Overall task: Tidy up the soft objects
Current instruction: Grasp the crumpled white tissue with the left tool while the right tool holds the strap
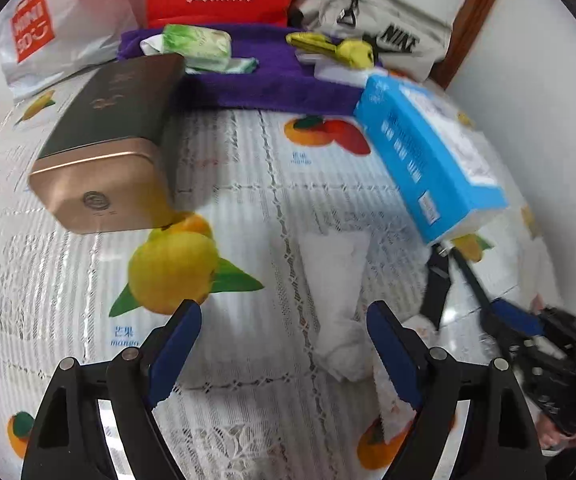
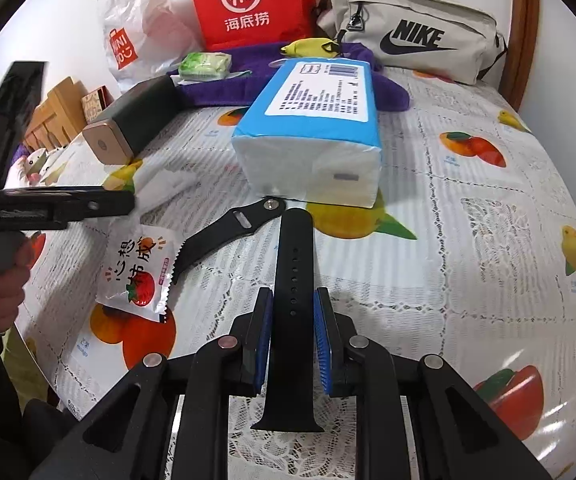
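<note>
Left tongs (image 1: 284,344) wide, empty | right tongs (image 2: 293,312) clamp black strap (image 2: 294,264) | tin (image 1: 104,140) closed

- Open tablecloth (image 2: 468,248) lies free to the right of the blue tissue pack (image 2: 312,128), up to the table's edge
- The tissue pack blocks the middle; the dark tin box (image 1: 108,140) stands to its left, with a bare lane between them
- Purple towel (image 1: 264,80), red bag (image 2: 252,4) and grey pouch (image 2: 408,28) crowd the far edge
</note>
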`<act>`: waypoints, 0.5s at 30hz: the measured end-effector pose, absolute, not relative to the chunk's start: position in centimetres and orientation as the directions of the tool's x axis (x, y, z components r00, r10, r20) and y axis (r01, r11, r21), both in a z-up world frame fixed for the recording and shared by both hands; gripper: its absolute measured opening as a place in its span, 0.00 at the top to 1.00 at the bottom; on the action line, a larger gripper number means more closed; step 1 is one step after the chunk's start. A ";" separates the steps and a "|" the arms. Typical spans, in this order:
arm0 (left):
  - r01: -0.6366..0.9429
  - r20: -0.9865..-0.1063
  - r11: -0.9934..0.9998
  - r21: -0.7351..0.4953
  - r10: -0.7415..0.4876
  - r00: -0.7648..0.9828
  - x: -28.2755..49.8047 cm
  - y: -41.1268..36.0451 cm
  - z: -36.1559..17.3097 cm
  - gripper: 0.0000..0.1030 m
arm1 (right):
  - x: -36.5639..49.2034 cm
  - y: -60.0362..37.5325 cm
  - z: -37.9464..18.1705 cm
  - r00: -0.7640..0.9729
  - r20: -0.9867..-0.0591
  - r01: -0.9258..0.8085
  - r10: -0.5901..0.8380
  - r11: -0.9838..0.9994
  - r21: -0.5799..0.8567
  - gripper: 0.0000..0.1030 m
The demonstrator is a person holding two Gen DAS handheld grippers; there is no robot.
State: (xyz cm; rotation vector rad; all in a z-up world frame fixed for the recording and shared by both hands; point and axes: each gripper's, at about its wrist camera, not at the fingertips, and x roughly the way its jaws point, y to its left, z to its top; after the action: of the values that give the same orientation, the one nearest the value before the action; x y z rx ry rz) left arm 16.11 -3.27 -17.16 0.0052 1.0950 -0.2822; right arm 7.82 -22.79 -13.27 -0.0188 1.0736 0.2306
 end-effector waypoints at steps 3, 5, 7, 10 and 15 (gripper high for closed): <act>0.214 -0.882 0.976 -0.048 -0.142 0.449 16.0 -3.5 -17.5 0.18 | 7.9 -22.6 -13.3 0.453 -0.874 -0.202 0.178 0.975 0.094 0.80; 0.180 -0.880 0.983 -0.025 -0.107 0.462 16.0 -2.5 -17.5 0.18 | 8.0 -22.5 -13.4 0.451 -0.874 -0.204 0.179 0.974 0.094 0.80; 0.148 -0.880 0.989 -0.008 -0.077 0.469 15.8 -1.0 -17.4 0.18 | 8.1 -22.4 -13.5 0.452 -0.875 -0.206 0.173 0.975 0.087 0.80; 0.109 -0.878 0.994 0.000 -0.052 0.476 15.2 1.2 -17.4 0.18 | 8.3 -22.2 -13.7 0.456 -0.874 -0.209 0.169 0.975 0.079 0.80; 0.094 -0.873 0.996 0.005 -0.041 0.485 13.8 3.6 -17.4 0.18 | 8.5 -22.3 -13.7 0.464 -0.869 -0.202 0.173 0.976 0.086 0.80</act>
State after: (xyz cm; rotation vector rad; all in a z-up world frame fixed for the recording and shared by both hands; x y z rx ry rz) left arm 13.84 3.55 -17.41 0.0552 1.0608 -0.0826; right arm 8.50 -22.26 -13.75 -0.0309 1.0641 0.2305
